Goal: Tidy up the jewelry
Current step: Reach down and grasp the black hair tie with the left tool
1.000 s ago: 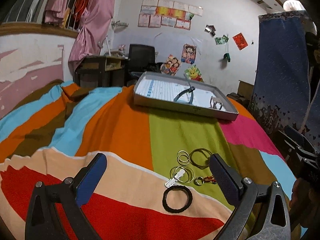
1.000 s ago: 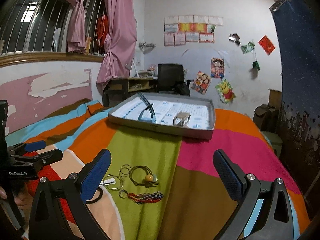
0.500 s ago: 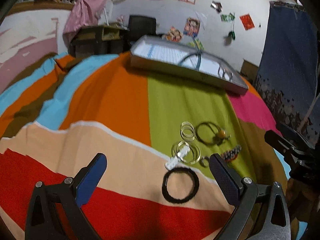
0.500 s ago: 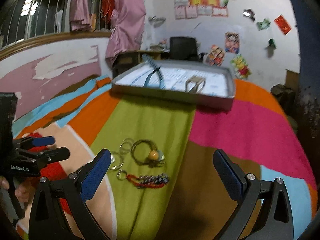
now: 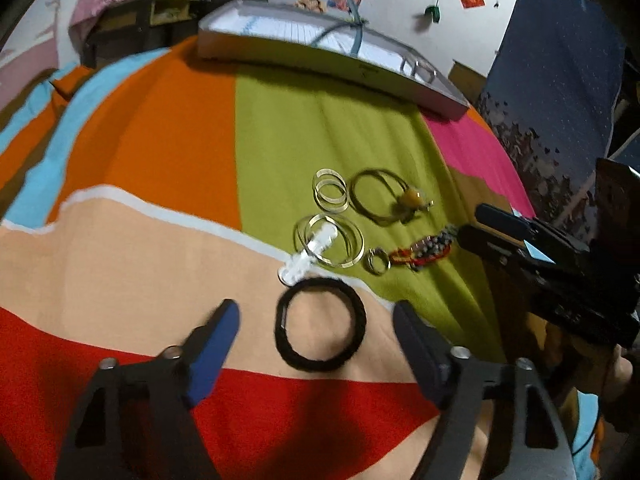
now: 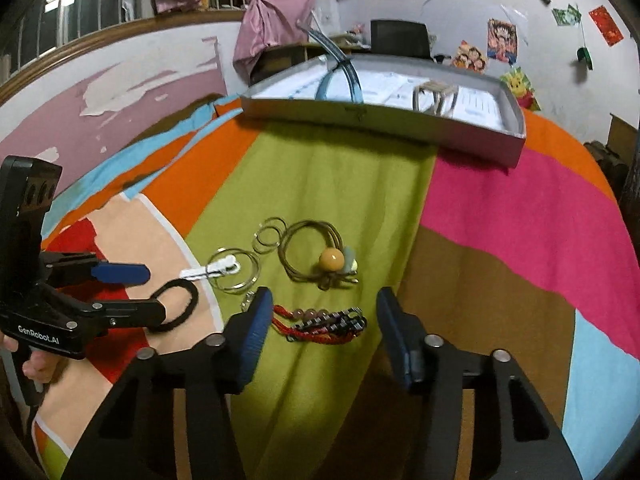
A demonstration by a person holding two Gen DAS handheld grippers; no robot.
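Your left gripper (image 5: 316, 314): jaws wide, straddling black fabric hair tie ring (image 5: 320, 330) on bed's striped multicolour blanket (image 5: 160, 152). Your right gripper (image 6: 320, 320): jaws wide, either side of red-and-black woven beaded bracelet (image 6: 320, 322), not gripping. Beyond: thin metal bangles (image 6: 236, 270), cord loop with yellow bead (image 6: 316, 260), white clip (image 5: 308, 252). Shallow grey tray (image 6: 384, 118) at bed's far end; contents blurred, hard to identify.

A colour-blocked bed (image 6: 500, 216) carries a grey tray (image 6: 384, 120) at upper centre and rings (image 6: 272, 236), hair ties (image 6: 312, 256) and a bracelet (image 6: 320, 322) mid-frame.
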